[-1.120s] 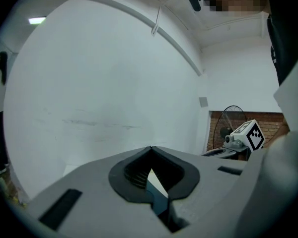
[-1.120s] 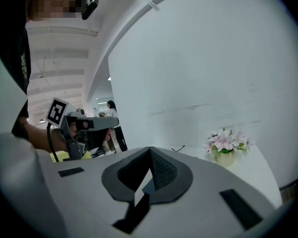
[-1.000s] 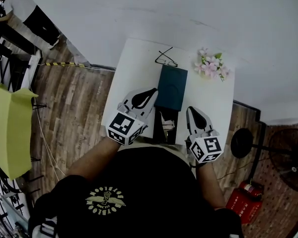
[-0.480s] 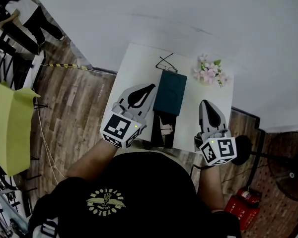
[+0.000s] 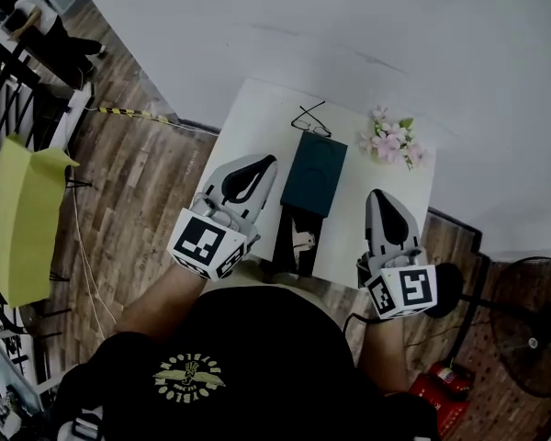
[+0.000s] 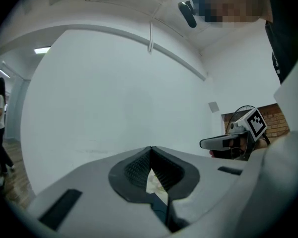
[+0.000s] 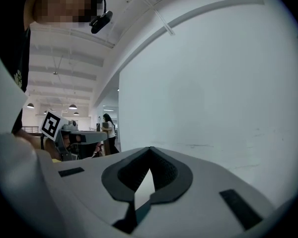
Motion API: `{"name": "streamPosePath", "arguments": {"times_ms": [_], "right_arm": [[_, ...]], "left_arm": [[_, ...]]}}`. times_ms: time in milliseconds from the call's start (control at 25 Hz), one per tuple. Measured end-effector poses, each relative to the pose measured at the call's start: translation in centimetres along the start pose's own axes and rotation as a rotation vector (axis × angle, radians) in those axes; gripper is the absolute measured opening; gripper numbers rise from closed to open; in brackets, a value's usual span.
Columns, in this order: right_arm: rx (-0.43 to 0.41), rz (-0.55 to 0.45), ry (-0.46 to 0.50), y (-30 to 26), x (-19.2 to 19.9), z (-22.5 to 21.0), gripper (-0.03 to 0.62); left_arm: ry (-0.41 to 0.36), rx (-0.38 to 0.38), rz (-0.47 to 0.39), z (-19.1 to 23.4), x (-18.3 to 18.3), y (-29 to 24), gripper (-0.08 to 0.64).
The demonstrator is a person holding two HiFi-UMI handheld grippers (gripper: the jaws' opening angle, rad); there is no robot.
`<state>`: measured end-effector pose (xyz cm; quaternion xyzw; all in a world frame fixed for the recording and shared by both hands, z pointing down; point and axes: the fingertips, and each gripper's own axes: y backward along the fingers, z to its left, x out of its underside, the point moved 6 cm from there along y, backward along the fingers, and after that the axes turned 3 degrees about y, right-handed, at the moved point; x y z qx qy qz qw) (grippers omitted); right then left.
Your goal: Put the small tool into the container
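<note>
Left tongs, right tongs: pinched shut, nothing held, tips aimed at the wall. Small tool: between the two, seemingly already lying in the open container. If pick needed: open wide first, drop straight down, pinch across the narrow side, stay clear of teal lid just ahead.

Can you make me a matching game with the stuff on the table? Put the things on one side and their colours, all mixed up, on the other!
Things:
1. glasses
2. flowers
3. table
4. middle box

Colours:
A. white
B. dark teal
C. black
D. pink

Pairs: 1-C, 2-D, 3-A, 4-B
</note>
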<state>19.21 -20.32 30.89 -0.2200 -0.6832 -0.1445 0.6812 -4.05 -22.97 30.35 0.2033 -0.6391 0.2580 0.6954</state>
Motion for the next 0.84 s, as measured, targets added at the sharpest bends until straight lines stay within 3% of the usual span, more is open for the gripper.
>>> {"name": "streamPosePath", "arguments": {"times_ms": [400,840], "right_arm": [[-0.035,0.023,0.005,1.6,0.9,-0.2,0.002],[0.016,0.080,-0.016,1.4,2.5,2.9,0.002]], "left_arm": [[-0.022,-0.035,0.000,-1.1,-0.1,0.4,0.006],[-0.023,0.023,-0.002,0.7,-0.3,2.6,0.006]]}}
